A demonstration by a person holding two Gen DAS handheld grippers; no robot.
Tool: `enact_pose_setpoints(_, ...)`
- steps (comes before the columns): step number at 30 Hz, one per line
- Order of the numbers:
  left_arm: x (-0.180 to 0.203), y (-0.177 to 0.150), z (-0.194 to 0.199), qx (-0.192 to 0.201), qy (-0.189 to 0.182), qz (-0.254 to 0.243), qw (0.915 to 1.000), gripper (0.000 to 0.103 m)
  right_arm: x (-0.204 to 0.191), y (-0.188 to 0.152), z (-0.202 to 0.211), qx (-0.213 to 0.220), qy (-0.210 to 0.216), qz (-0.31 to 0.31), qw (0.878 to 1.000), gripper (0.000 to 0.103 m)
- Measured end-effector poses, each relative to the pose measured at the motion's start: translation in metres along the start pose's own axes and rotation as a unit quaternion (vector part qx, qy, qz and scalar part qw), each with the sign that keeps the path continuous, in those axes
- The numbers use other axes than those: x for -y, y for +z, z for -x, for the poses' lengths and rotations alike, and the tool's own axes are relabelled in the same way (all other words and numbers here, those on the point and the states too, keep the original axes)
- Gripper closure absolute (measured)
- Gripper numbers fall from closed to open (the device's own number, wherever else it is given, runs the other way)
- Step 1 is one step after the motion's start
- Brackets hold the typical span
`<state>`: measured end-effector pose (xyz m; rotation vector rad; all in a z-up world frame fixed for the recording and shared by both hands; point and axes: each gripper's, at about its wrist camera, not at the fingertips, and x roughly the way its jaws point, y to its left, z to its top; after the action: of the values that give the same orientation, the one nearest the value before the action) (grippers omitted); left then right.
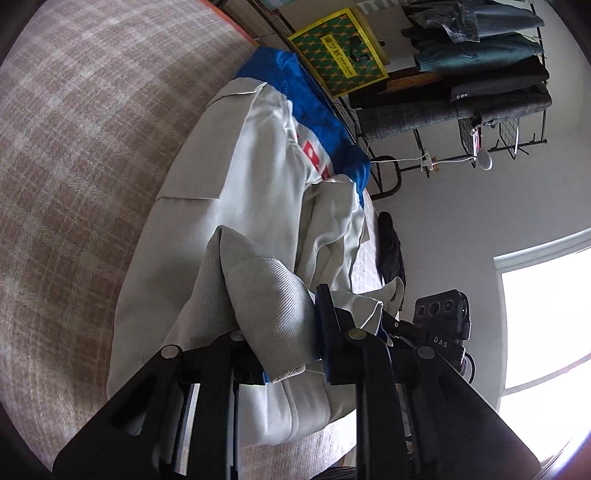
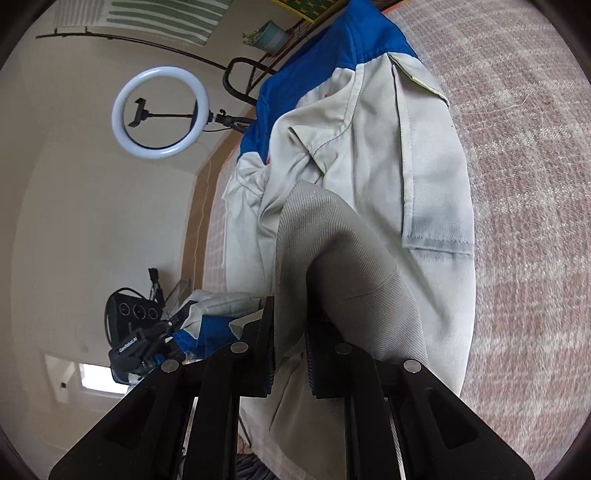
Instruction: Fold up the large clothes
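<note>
A large light-grey work jacket with blue shoulder panels lies on a plaid tablecloth. My left gripper is shut on a fold of the grey fabric, which bulges up between its fingers. My right gripper is shut on another fold of the same jacket, lifted off the cloth. Each gripper shows in the other's view: the right one beside the left, the left one holding a grey and blue edge.
A wire rack with hanging clothes and a yellow-green box stand behind the table. A dark item lies past the jacket. A ring light and a potted plant stand beyond the table edge.
</note>
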<state>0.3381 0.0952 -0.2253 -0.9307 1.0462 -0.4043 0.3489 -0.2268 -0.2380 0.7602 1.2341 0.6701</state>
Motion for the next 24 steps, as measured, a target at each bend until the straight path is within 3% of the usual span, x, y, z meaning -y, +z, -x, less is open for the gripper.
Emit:
enact_pose_setpoints(7, -0.009, 0.010, -0.007, -0.005, 0.004, 0.002, 1.0000, 0.083, 0.011, 0.017, -0.011, -0.023, 0.025, -0.025, 0.999, 0.088)
enact_pose_setpoints(9, -0.007, 0.013, -0.006, -0.007, 0.004, 0.003, 1.0000, 0.082, 0.010, 0.019, -0.008, -0.023, 0.030, -0.022, 0.999, 0.082)
enact_pose_setpoints(11, -0.008, 0.014, -0.004, -0.002, -0.008, 0.008, 0.9999, 0.077, 0.007, 0.020, -0.001, -0.012, 0.042, -0.015, 0.999, 0.064)
enact_pose_setpoints(15, -0.010, 0.016, 0.001, 0.006, -0.019, 0.030, 0.9993, 0.063, 0.005, 0.025, 0.016, 0.010, 0.060, -0.018, 0.998, 0.054)
enact_pose_setpoints(19, 0.002, 0.027, 0.018, 0.038, -0.022, 0.007, 0.9990, 0.037, 0.001, 0.024, 0.033, 0.024, 0.041, 0.008, 0.999, 0.051)
enact_pose_setpoints(21, 0.010, 0.033, 0.029, 0.056, -0.021, -0.011, 0.9982, 0.037, 0.001, 0.015, 0.048, 0.036, 0.025, 0.034, 0.998, 0.051)
enact_pose_setpoints(24, 0.021, 0.031, 0.042, 0.080, 0.018, -0.061, 0.9948, 0.037, 0.003, -0.002, 0.068, 0.057, -0.016, 0.067, 0.996, 0.051)
